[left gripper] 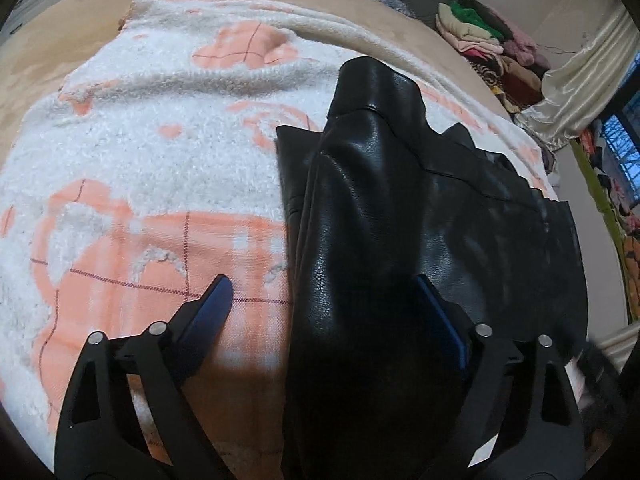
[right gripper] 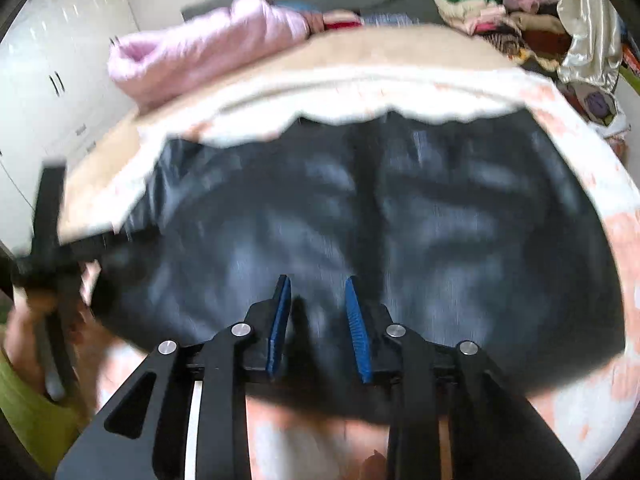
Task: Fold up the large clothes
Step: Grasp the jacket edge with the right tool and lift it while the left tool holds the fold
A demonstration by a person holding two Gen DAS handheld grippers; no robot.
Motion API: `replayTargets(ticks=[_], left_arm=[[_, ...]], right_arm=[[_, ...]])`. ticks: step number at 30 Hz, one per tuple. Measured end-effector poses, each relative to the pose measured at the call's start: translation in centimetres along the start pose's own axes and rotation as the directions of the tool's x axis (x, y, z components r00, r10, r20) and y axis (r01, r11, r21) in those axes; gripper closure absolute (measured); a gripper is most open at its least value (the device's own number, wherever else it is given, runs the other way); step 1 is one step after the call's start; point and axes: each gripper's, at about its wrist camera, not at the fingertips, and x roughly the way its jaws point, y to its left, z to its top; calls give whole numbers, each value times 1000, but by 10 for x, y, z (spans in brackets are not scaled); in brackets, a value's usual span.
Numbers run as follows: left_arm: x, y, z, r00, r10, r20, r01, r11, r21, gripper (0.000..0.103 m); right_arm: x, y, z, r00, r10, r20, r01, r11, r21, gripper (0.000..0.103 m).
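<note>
A black leather jacket (left gripper: 368,208) lies on a white and peach fleece blanket (left gripper: 140,168) on the bed. In the left wrist view one sleeve runs forward over the jacket's left part. My left gripper (left gripper: 324,284) is wide open, its fingers standing either side of the sleeve's near end. In the blurred right wrist view the jacket (right gripper: 400,220) is spread flat. My right gripper (right gripper: 316,284) is partly open above its near edge with nothing between the pads. The left gripper's black frame (right gripper: 48,240) shows at that view's left edge.
A pink quilt (right gripper: 208,44) lies at the bed's far end. A pile of mixed clothes (left gripper: 488,40) sits at the far right by a cream curtain (left gripper: 580,76). White cabinets (right gripper: 52,60) stand to the left. The blanket also shows in the right wrist view (right gripper: 592,160).
</note>
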Motion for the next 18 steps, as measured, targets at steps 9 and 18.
replayTargets(ticks=[9, 18], left_arm=[[-6, 9, 7, 998, -55, 3, 55, 998, -15, 21], [13, 16, 45, 994, -92, -53, 90, 995, -40, 15]], right_arm=[[74, -4, 70, 995, -66, -73, 68, 997, 28, 75], [109, -8, 58, 987, -101, -123, 101, 995, -10, 75]])
